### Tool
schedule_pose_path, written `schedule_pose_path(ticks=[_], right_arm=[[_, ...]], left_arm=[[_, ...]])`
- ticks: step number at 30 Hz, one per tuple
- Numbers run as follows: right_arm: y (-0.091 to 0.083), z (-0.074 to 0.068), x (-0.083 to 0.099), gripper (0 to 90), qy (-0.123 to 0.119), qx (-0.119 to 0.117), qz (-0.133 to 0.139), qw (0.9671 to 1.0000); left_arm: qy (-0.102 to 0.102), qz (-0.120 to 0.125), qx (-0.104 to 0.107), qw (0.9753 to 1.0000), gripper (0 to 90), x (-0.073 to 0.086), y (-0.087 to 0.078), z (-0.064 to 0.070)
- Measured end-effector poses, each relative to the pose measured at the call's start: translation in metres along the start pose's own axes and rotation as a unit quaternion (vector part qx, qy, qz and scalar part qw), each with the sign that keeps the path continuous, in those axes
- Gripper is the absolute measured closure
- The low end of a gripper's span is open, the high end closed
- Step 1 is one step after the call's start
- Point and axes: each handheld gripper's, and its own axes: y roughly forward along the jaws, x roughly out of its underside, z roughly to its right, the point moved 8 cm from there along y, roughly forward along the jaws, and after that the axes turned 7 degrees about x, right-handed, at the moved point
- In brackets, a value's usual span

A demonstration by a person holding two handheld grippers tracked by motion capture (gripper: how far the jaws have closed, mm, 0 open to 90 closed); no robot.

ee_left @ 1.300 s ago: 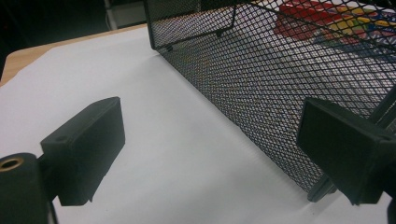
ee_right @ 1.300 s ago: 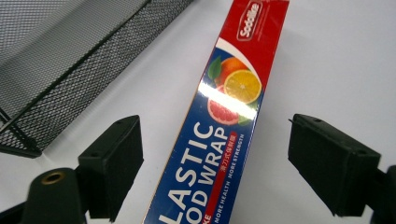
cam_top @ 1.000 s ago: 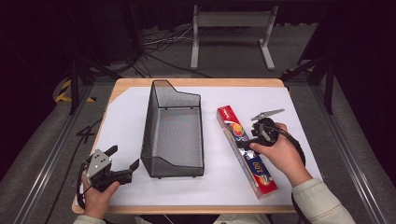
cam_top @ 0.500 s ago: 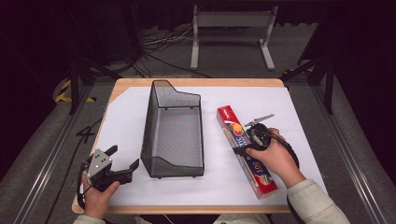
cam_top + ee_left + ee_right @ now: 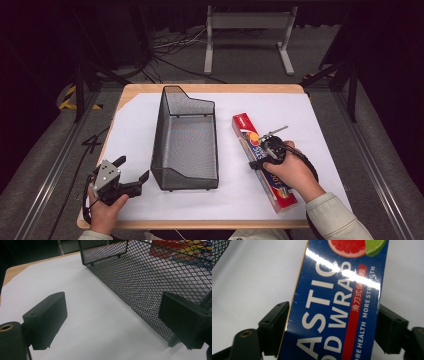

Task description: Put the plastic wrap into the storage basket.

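A long red and blue plastic wrap box [image 5: 243,126] lies flat on the white sheet, right of a black wire mesh basket [image 5: 185,145]. My right gripper [image 5: 262,155] is down over the box's middle. In the right gripper view the box [image 5: 337,290] runs between the jaws, one jaw close against each long side, and the gripper [image 5: 333,330] stands open. My left gripper [image 5: 132,168] rests open and empty near the front left corner, pointing at the basket's near end. In the left gripper view the gripper [image 5: 112,322] faces the basket's wall [image 5: 150,277].
The white sheet [image 5: 135,130] covers most of the wooden table [image 5: 210,88]. Bare sheet lies left of the basket and right of the box. Beyond the table's far edge are a metal stand [image 5: 247,30] and cables on the floor.
My right gripper has come down and toward the near side, from just above the box to straddling its middle. The left gripper has stayed in place.
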Motion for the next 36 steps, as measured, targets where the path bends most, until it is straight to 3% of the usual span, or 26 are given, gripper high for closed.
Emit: schedule_pose_path(ticks=[9,16,18,27,36], right_arm=[[-0.001,-0.002,0.0,27.9,-0.009,0.024,-0.009,0.9996],[-0.004,-0.003,0.001,35.7,0.013,0.046,-0.02,0.9987],[-0.006,-0.004,0.002,38.2,0.034,0.054,-0.021,0.9977],[-0.01,-0.005,0.002,39.6,0.066,0.046,-0.021,0.9965],[-0.026,-0.006,-0.008,39.8,0.077,0.032,-0.004,0.9966]], left_arm=[[0.0,0.0,0.0,1.0,9.2,0.0,0.0,0.0],[-0.001,0.001,0.0,1.0,9.2,0.0,0.0,0.0],[-0.002,0.001,0.0,1.0,9.2,0.0,0.0,0.0],[-0.003,0.002,-0.002,1.0,9.2,0.0,0.0,-0.001],[-0.003,0.002,-0.003,1.0,9.2,0.0,0.0,-0.001]])
